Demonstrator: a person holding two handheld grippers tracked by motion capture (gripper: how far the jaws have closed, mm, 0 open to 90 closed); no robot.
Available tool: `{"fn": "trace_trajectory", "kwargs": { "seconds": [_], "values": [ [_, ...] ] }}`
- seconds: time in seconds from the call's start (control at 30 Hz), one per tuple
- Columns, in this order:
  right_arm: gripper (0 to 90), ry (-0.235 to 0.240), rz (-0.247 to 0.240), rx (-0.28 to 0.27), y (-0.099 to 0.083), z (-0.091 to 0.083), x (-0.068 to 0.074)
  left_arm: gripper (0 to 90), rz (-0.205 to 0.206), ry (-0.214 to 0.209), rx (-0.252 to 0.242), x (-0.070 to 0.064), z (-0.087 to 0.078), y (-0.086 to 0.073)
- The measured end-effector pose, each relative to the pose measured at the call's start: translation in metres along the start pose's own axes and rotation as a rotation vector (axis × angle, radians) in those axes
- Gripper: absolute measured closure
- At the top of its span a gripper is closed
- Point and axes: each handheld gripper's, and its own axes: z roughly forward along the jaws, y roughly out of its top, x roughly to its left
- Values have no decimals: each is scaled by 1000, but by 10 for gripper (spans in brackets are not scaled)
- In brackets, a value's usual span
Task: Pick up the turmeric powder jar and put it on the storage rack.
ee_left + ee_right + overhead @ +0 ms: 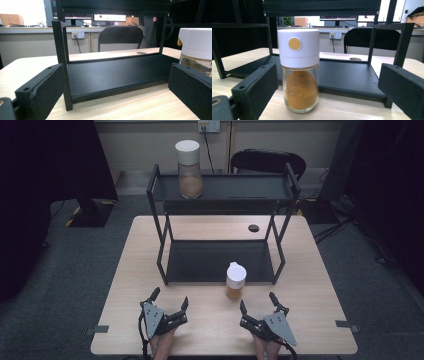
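Observation:
A small glass spice jar point(236, 281) with a white cap and orange powder stands on the table just in front of the black two-tier rack point(220, 262). In the right gripper view the same jar point(298, 70) is upright, a little ahead of the jaws and left of centre. A larger jar point(189, 169) of tan powder with a white lid stands on the rack's top shelf. My left gripper point(170, 299) rests open near the table's front edge, left of the small jar point(197, 50). My right gripper point(257, 302) is open too, just right of the jar.
The wooden table point(310, 285) has a round cable hole point(253, 228) behind the rack. The rack's lower shelf point(117, 75) is bare. A black chair point(267, 162) stands beyond the table, and dark equipment stands flank the room at both sides.

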Motion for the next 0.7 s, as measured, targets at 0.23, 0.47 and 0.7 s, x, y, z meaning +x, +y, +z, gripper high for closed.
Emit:
{"fn": "trace_trajectory", "kwargs": {
  "seconds": [0.23,0.47,0.7],
  "values": [
    [0,-8,18,43,9,-1,2,8,0,5,0,-1,0,0],
    [0,19,35,-4,21,1,-2,9,0,5,0,-1,0,0],
    [12,81,-6,-25,38,18,-9,9,0,5,0,-1,0,0]
  ]
}}
